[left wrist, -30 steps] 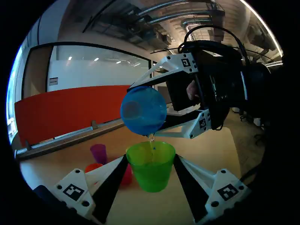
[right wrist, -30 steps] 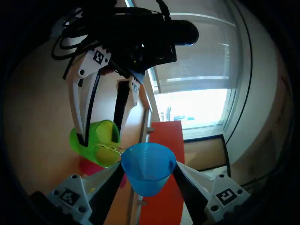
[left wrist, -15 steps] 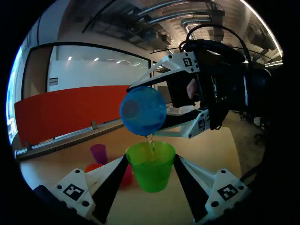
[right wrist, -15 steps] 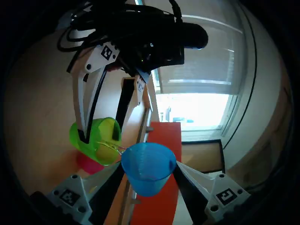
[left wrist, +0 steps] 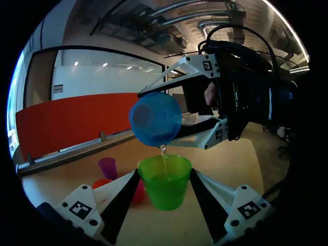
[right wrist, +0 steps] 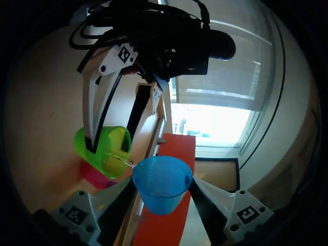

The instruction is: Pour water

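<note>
Left tongs [left wrist: 165, 177] pinch the green cup [left wrist: 165, 190], one finger pressed to each side of its wall, and hold it upright with its mouth open to the top. Whether its base rests on the desk [left wrist: 233, 164] or hangs just above it, I cannot tell.

In the right gripper view, the right tongs [right wrist: 162, 182] are clamped on the blue cup [right wrist: 162, 184] in the same way, a finger on either side.

In the left gripper view the blue cup is above the green one and tipped steeply (its base faces the camera), with its low rim over the green cup's mouth. A thin stream of water [left wrist: 164, 152] runs from that rim down into the green cup. The two cups are close but not touching. A hand [left wrist: 210, 92] grips the dark body of the right tongs, with black cables looped over it.

Behind the green cup on the desk stand a purple cup [left wrist: 108, 167], upright and apart from the others, and a pink cup [left wrist: 139, 192], partly hidden by a finger of the left tongs. An orange cup [left wrist: 101, 182] sits just beside the pink one.

A red partition [left wrist: 74, 119] runs along the far edge of the desk, and the right gripper view shows a bright window [right wrist: 209, 123] beyond it.
</note>
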The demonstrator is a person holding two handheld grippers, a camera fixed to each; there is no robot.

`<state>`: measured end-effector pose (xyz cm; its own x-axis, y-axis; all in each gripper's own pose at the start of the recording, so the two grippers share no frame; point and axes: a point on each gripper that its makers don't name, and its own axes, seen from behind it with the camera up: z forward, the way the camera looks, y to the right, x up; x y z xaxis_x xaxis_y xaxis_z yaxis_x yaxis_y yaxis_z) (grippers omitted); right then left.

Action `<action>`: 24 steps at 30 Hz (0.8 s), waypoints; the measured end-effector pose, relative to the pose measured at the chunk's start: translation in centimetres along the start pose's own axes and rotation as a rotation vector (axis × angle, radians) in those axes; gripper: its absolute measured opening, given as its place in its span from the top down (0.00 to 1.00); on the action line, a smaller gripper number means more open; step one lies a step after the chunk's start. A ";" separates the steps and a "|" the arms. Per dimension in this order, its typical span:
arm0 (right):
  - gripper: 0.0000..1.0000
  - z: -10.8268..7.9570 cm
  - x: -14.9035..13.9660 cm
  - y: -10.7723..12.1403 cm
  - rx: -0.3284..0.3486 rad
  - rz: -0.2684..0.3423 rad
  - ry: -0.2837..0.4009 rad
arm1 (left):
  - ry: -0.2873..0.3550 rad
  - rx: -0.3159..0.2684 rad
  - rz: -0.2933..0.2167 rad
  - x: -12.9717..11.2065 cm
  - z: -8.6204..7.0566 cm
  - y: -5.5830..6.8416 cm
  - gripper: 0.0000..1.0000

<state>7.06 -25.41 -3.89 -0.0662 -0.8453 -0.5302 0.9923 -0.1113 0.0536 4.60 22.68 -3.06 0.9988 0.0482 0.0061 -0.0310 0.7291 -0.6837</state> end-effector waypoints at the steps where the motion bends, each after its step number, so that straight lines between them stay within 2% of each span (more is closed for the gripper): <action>1: 0.11 0.0 0.0 0.0 0.000 -0.004 0.000 | 0.000 0.000 0.000 0.0 0.0 0.0 0.13; 9: 0.10 0.1 -0.3 0.0 -0.002 -0.036 -0.003 | -0.001 0.001 -0.001 -0.1 0.1 0.0 0.13; 17: 0.11 0.0 -0.3 -0.2 0.001 -0.035 -0.002 | 0.000 0.002 -0.005 -0.1 0.0 -0.1 0.13; 21: 0.11 0.0 -0.2 0.0 -0.004 -0.026 -0.001 | 0.001 0.004 -0.008 0.0 0.0 -0.2 0.13; 24: 0.10 -0.1 0.0 0.0 -0.007 0.005 0.000 | 0.001 0.006 -0.010 0.0 0.0 -0.3 0.13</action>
<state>7.10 -25.37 -3.93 -0.0612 -0.8458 -0.5299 0.9934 -0.1032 0.0501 4.57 22.47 -2.85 0.9991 0.0400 0.0117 -0.0214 0.7334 -0.6795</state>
